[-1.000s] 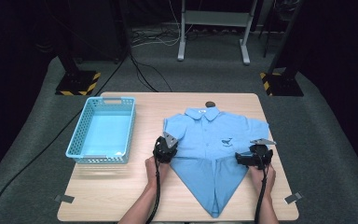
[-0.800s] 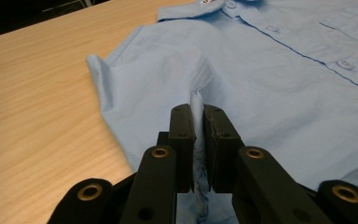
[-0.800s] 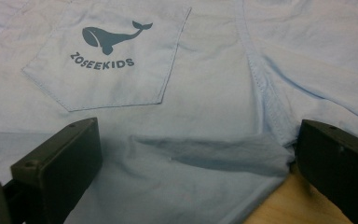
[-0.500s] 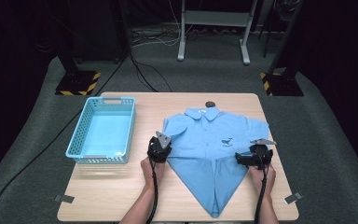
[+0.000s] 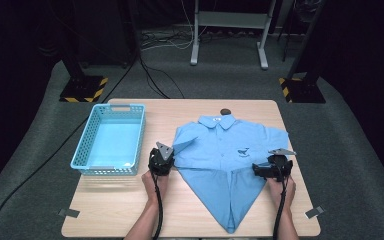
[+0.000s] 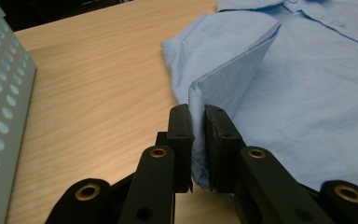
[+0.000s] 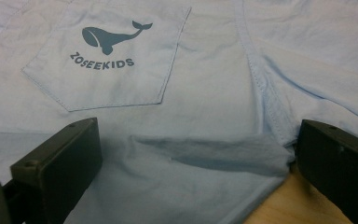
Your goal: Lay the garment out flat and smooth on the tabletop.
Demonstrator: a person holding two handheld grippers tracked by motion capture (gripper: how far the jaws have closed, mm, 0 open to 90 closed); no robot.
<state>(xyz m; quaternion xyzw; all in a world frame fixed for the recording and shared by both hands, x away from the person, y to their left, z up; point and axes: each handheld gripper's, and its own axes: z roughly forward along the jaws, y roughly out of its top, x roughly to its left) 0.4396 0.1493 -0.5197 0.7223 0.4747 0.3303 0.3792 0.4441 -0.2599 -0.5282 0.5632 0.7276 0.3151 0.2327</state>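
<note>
Blue shirt (image 5: pixel 225 155) spread on table (image 5: pixel 105 210); sleeve fold pinched by left gripper (image 6: pixel 198 126); right gripper (image 7: pixel 196 154) held wide apart over hem.

The shirt's (image 6: pixel 279 88) edge disappears between the left gripper's (image 6: pixel 198 140) closed jaws. At twelve o'clock of the collar, a small dark object (image 5: pixel 225 111) is too small to identify.

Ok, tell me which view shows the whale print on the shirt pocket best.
The right gripper view: the whale print is large and sharp, its lettering readable. The high view shows it as a tiny dark mark on the shirt; the left gripper view shows plain cloth.
</note>
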